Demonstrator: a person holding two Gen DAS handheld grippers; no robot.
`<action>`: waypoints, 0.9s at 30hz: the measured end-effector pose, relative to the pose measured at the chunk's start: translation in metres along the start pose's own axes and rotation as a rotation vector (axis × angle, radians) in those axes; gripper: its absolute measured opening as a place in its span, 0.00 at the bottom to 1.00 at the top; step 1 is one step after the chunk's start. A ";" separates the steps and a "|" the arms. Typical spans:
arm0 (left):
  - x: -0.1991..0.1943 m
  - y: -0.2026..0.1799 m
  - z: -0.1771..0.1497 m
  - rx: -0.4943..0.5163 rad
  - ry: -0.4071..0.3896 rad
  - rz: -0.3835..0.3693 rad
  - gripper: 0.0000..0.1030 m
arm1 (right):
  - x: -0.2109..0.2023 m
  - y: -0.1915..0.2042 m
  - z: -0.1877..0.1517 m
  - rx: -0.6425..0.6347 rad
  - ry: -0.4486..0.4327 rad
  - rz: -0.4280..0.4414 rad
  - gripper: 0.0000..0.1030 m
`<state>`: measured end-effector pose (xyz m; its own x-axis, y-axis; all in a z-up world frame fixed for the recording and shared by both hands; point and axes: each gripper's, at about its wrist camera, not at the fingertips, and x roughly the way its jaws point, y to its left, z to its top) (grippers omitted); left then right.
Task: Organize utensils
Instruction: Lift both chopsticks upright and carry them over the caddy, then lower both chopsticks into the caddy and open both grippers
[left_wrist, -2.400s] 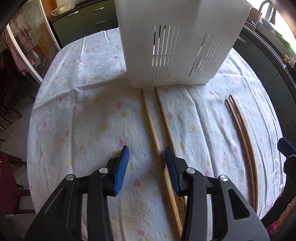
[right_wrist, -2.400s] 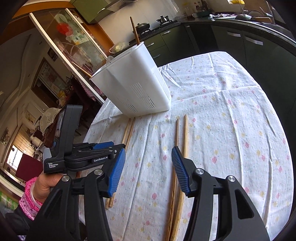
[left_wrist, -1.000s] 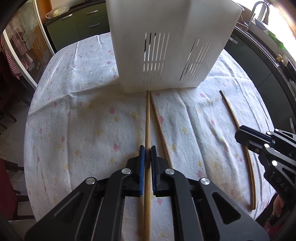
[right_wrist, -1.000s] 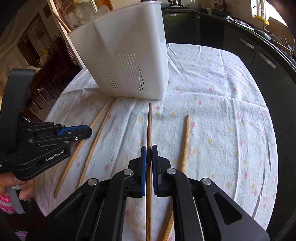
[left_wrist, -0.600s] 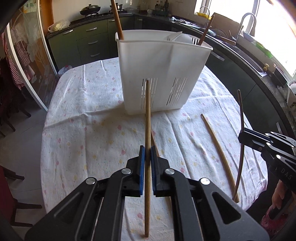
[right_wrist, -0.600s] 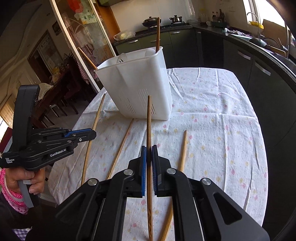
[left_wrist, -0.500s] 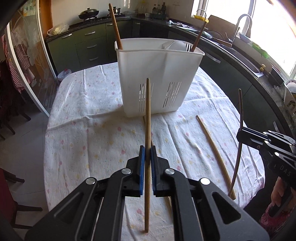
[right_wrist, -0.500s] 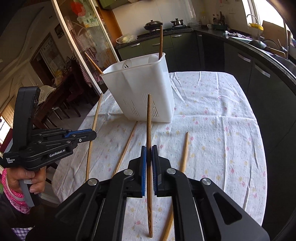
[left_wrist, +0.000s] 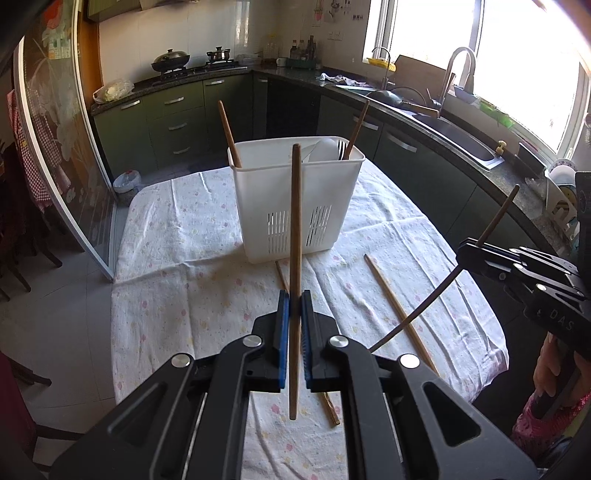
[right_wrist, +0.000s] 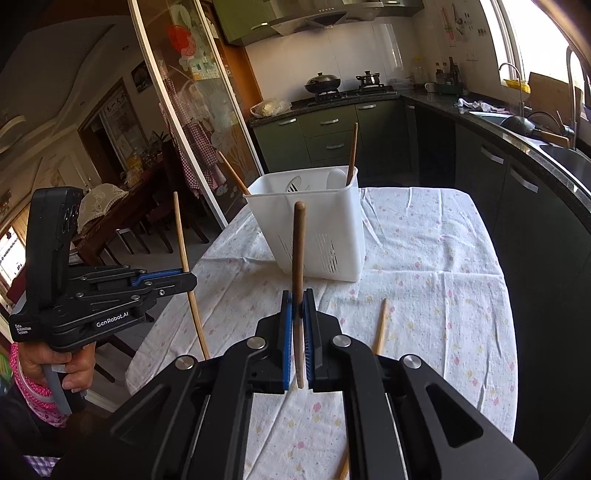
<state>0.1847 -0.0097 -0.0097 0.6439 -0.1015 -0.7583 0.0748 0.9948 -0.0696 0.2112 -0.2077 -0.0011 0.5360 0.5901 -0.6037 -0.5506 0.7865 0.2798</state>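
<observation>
A white slotted utensil basket (left_wrist: 258, 206) stands at the far middle of the table, with two chopsticks and white utensils upright in it. My left gripper (left_wrist: 293, 299) is shut on a light wooden chopstick (left_wrist: 295, 229), held in the air and pointing toward the basket. My right gripper (right_wrist: 297, 299) is shut on a darker chopstick (right_wrist: 297, 251), also lifted before the basket (right_wrist: 273, 218). Each gripper shows in the other's view: the right gripper (left_wrist: 466, 252) at the right edge, the left gripper (right_wrist: 186, 280) at the left.
One chopstick (left_wrist: 397, 306) lies on the flowered tablecloth (left_wrist: 184, 266) right of the basket; another (left_wrist: 281, 275) lies mostly hidden behind my left fingers. In the right wrist view a chopstick (right_wrist: 379, 326) lies near my right fingers. Dark kitchen counters and a glass door surround the table.
Both grippers, open over the chopsticks at first, have shut on one each and risen from the cloth. The basket now looks smaller and farther below.
</observation>
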 end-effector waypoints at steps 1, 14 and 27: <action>-0.004 -0.001 0.002 0.003 -0.010 0.000 0.06 | -0.003 0.002 0.002 -0.005 -0.007 0.000 0.06; -0.053 -0.012 0.066 0.042 -0.191 0.013 0.06 | -0.036 0.024 0.082 -0.089 -0.125 -0.014 0.06; -0.058 0.002 0.159 0.002 -0.431 0.044 0.06 | -0.022 0.018 0.200 -0.062 -0.287 -0.049 0.06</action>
<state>0.2692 -0.0037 0.1372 0.9056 -0.0552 -0.4206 0.0414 0.9983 -0.0418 0.3175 -0.1700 0.1672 0.7171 0.5860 -0.3774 -0.5529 0.8079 0.2039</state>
